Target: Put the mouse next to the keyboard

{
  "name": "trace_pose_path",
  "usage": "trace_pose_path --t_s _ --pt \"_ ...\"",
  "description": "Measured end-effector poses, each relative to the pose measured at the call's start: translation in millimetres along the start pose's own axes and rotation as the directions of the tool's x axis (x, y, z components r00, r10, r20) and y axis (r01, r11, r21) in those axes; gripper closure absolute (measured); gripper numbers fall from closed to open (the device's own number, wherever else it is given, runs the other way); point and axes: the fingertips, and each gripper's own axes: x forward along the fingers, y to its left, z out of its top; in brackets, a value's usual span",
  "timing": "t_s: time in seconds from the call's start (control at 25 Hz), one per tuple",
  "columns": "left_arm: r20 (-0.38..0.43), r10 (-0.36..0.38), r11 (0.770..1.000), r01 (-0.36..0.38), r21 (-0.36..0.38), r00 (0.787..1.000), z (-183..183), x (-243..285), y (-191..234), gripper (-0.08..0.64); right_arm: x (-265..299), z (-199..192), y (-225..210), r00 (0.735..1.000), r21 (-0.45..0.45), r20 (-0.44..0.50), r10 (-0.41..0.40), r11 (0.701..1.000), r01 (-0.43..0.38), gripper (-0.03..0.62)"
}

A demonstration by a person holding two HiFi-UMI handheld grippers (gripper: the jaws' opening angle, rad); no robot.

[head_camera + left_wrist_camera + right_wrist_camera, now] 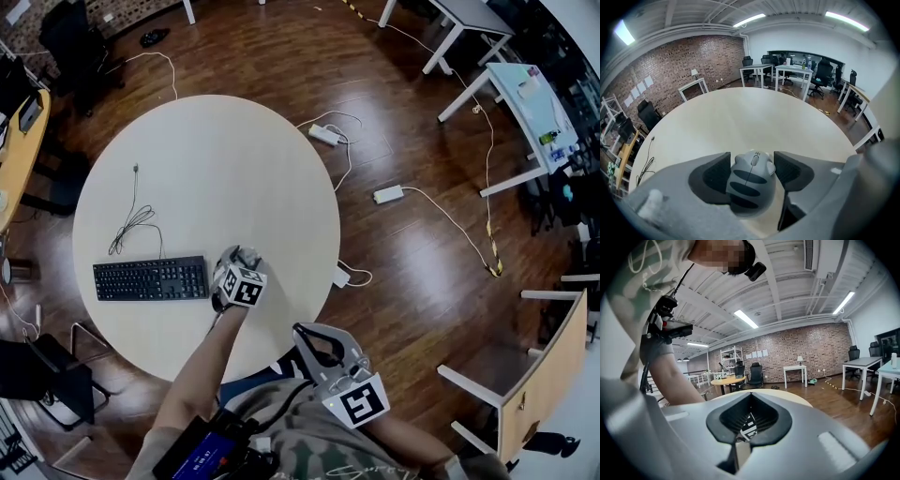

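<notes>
The grey mouse [246, 255] with dark stripes sits between the jaws of my left gripper [236, 262], just right of the black keyboard [150, 278] on the round white table [234, 159]. In the left gripper view both pads press the sides of the mouse [751, 180], so the left gripper [752, 159] is shut on it, low over the tabletop. My right gripper [305, 333] hangs off the table's near edge, close to the person's body. It is shut with nothing held, and its tips [751, 394] meet.
A thin black cable [131, 225] lies coiled behind the keyboard. Power strips [325, 134] and cords lie on the wooden floor to the right. Desks [525, 103] and chairs stand around the room's edges. The table's far half [754, 112] is bare.
</notes>
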Motion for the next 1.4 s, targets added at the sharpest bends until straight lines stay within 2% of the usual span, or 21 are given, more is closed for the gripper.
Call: trace_pose_path --t_s 0.16,0.24,0.32,0.44,0.52,0.6,0.64,0.76,0.8,0.84,0.96,1.12,1.2,1.28,1.4 --pt "0.015 -0.008 1.000 0.008 0.002 1.000 0 -1 -3 0.262 -4 6 -4 1.000 -0.012 -0.006 -0.021 1.000 0.021 0.591" --pt "0.040 -0.034 0.998 0.035 -0.047 0.999 4 -3 -7 0.262 -6 9 -9 1.000 -0.013 0.001 -0.029 0.999 0.029 0.591" --pt "0.095 -0.045 0.993 0.054 -0.104 0.994 12 -16 -7 0.262 -8 12 -8 0.999 -0.016 0.018 -0.029 0.999 0.030 0.591" --pt "0.221 -0.024 0.990 0.054 -0.132 0.975 34 -60 -3 0.262 -8 16 -1 1.000 -0.026 0.026 -0.012 1.000 0.013 0.591" --pt "0.329 -0.019 0.983 0.078 -0.167 0.944 47 -100 0 0.264 -4 17 8 0.999 -0.031 0.031 0.008 0.999 -0.007 0.591" --pt "0.460 -0.019 0.971 0.126 -0.203 0.888 52 -147 5 0.265 5 18 25 0.999 -0.039 0.033 0.031 0.999 -0.029 0.591" --pt "0.526 -0.010 0.967 0.141 -0.210 0.850 50 -173 10 0.299 11 19 35 0.998 -0.043 0.036 0.043 0.998 -0.041 0.591" --pt "0.673 0.053 0.956 0.157 -0.247 0.738 37 -252 26 0.482 29 24 60 0.995 -0.048 0.052 0.081 0.996 -0.079 0.591" --pt "0.696 0.081 0.950 0.156 -0.271 0.714 33 -278 31 0.553 33 27 67 0.994 -0.047 0.061 0.091 0.995 -0.089 0.591" --pt "0.708 0.111 0.945 0.147 -0.293 0.697 29 -302 35 0.558 37 31 73 0.993 -0.049 0.069 0.099 0.994 -0.095 0.591" --pt "0.727 0.189 0.941 0.091 -0.327 0.660 14 -363 44 0.558 45 42 90 0.990 -0.073 0.086 0.113 0.992 -0.107 0.591" --pt "0.749 0.233 0.948 0.026 -0.316 0.620 -11 -410 50 0.558 53 49 113 0.985 -0.134 0.102 0.140 0.983 -0.126 0.591" --pt "0.745 0.242 0.954 -0.013 -0.299 0.621 -24 -422 54 0.558 56 52 125 0.982 -0.172 0.115 0.152 0.976 -0.131 0.591" --pt "0.737 0.256 0.949 -0.018 -0.314 0.625 -37 -430 61 0.558 58 53 139 0.981 -0.174 0.118 0.155 0.976 -0.133 0.591" --pt "0.748 0.271 0.943 -0.010 -0.333 0.606 -55 -448 72 0.558 63 53 165 0.981 -0.171 0.115 0.157 0.976 -0.136 0.591"
